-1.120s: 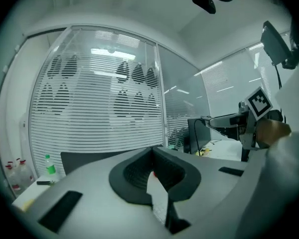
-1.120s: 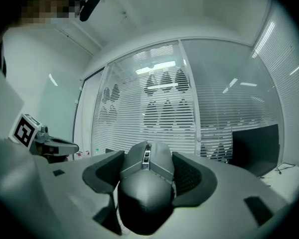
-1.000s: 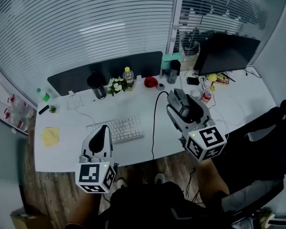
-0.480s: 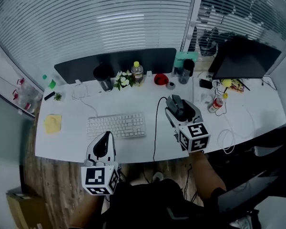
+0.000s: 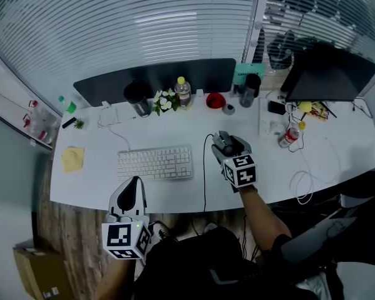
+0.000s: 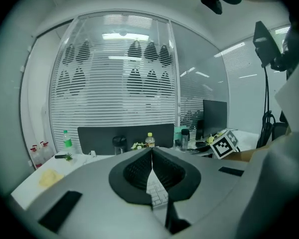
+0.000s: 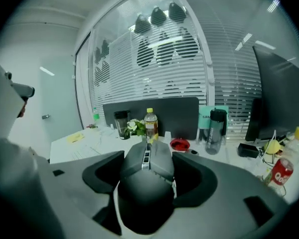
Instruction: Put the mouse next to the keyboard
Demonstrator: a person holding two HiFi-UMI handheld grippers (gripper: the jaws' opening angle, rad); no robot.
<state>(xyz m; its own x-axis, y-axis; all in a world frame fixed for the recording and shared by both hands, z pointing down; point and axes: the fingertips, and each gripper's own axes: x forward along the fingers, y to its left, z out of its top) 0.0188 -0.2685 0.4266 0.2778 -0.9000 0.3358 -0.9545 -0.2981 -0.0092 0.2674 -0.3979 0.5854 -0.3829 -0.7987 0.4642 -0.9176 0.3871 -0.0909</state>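
A dark grey wired mouse (image 5: 227, 145) sits between the jaws of my right gripper (image 5: 224, 142), low over the white desk (image 5: 94, 180), a short way right of the white keyboard (image 5: 155, 163). In the right gripper view the mouse (image 7: 148, 176) fills the gap and both pads press its sides, so the right gripper (image 7: 148, 158) is shut on it. Whether the mouse touches the desk I cannot tell. Its black cable (image 5: 205, 174) runs off the front edge. My left gripper (image 5: 135, 184) hovers at the front edge below the keyboard, shut and empty (image 6: 151, 164).
Along the back stand a black divider panel (image 5: 156, 77), a black cup (image 5: 137, 97), flowers (image 5: 164, 100), a bottle (image 5: 184, 91), a red bowl (image 5: 215, 100) and a dark flask (image 5: 251, 86). A monitor (image 5: 328, 74), a red can (image 5: 289, 137) and white cables (image 5: 309, 177) lie right. Yellow cloth (image 5: 72, 158) lies left.
My right gripper has carried the mouse down and leftward, from high over the desk's right part to low beside the keyboard. The left gripper has stayed near the front edge.
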